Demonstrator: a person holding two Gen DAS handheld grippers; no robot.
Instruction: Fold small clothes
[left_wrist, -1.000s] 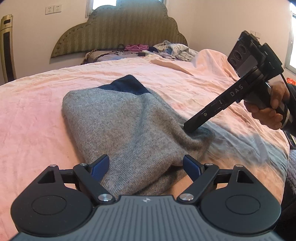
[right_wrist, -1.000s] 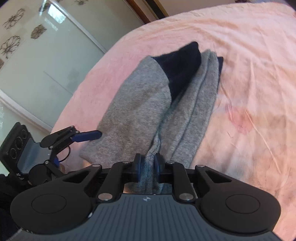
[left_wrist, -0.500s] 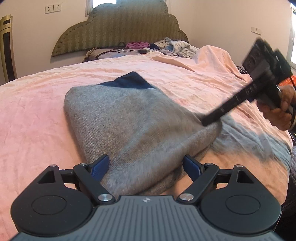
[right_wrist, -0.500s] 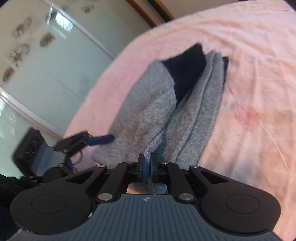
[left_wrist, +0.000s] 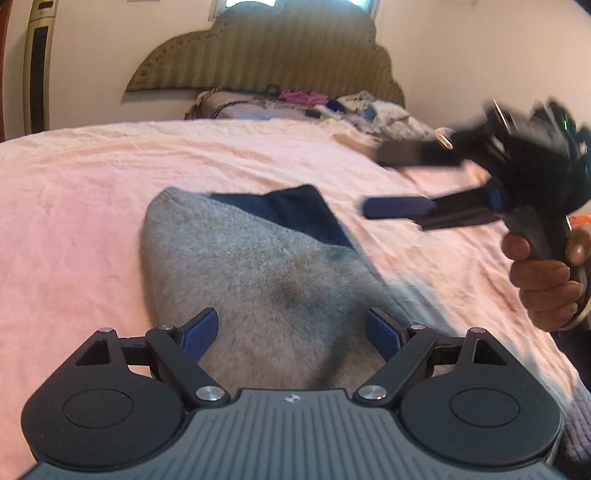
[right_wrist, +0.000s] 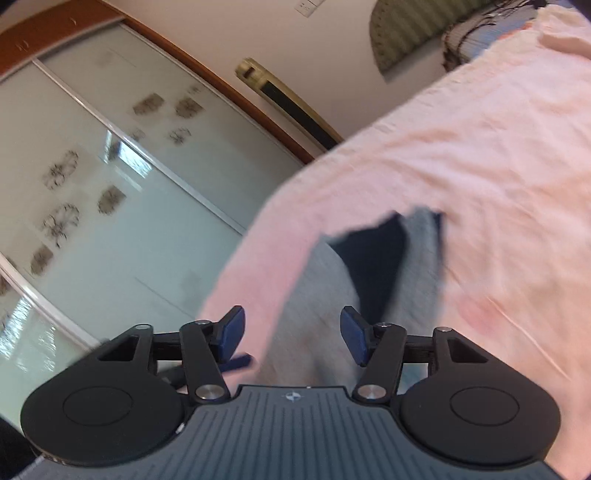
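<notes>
The right tool (right_wrist: 291, 338) has let go of the grey knit garment (left_wrist: 266, 291) it pinched a second ago and has lifted off the bed; its blue pads now stand wide apart with nothing between them. The left tool (left_wrist: 291, 332) has stayed low, its fingers spread wide on either side of the garment's near end, holding nothing. The garment lies folded flat on the pink bedspread (left_wrist: 74, 221), directly ahead of the left tool and below and ahead of the right one, a navy panel (left_wrist: 295, 214) showing at its far edge. Bare bedspread lies open on both sides. The knit looks soft and fuzzy; the bedspread is wrinkled.
</notes>
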